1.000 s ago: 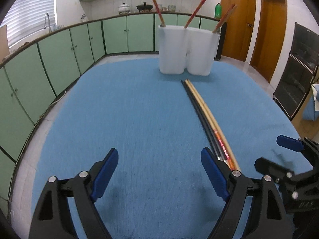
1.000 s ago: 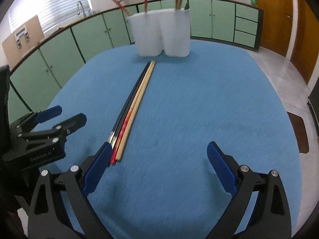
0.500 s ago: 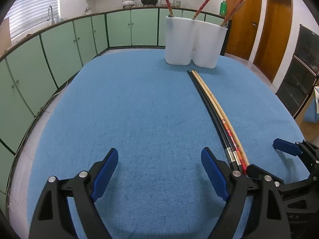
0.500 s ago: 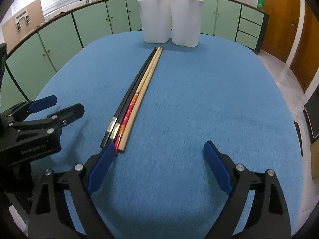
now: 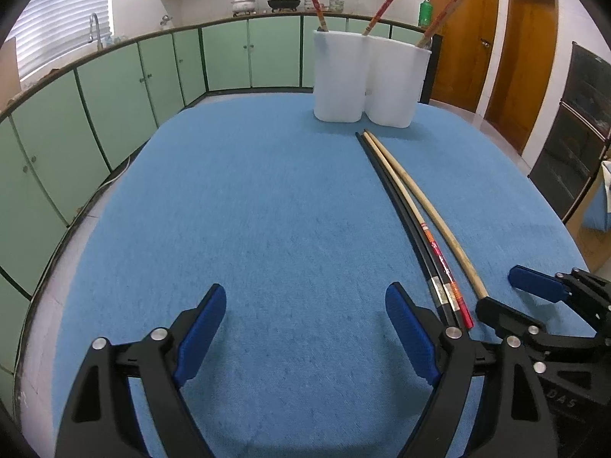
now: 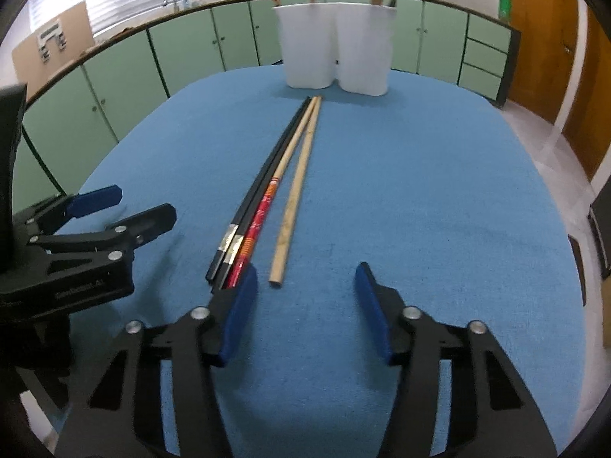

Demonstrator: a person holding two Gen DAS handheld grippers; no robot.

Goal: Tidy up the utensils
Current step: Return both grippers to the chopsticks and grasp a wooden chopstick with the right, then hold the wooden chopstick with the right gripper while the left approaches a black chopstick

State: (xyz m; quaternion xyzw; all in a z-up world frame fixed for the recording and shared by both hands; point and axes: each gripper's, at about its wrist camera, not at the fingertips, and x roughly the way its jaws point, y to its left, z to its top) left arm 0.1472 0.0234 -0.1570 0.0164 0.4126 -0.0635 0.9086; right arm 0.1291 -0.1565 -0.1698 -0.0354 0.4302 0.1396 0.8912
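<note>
Four chopsticks lie lengthwise on the blue cloth. They are a black pair (image 6: 259, 187) (image 5: 397, 198), a red-patterned one (image 6: 263, 206) (image 5: 439, 255) and a plain wooden one (image 6: 294, 198) (image 5: 431, 210). The wooden one's near end is splayed to the right of the others. My right gripper (image 6: 305, 313) (image 5: 511, 297) is closing, and the wooden chopstick's near end lies just inside its fingertips, untouched by the pads. Its left finger sits between the red and wooden sticks. My left gripper (image 5: 305, 328) (image 6: 126, 206) stands open over bare cloth to the left of the bundle. A white two-cup holder (image 5: 366, 80) (image 6: 336, 45) at the far end holds several upright chopsticks.
The blue-covered oval table (image 5: 248, 210) drops off at its left and right edges. Green cabinets (image 5: 114, 95) with a sink curve around the left and back. Wooden doors (image 5: 530, 53) and a dark oven stand to the right.
The right gripper's jaws have narrowed and it has edged up to the chopstick ends. The wooden chopstick's near end has swung away from the red one. The left gripper stayed put.
</note>
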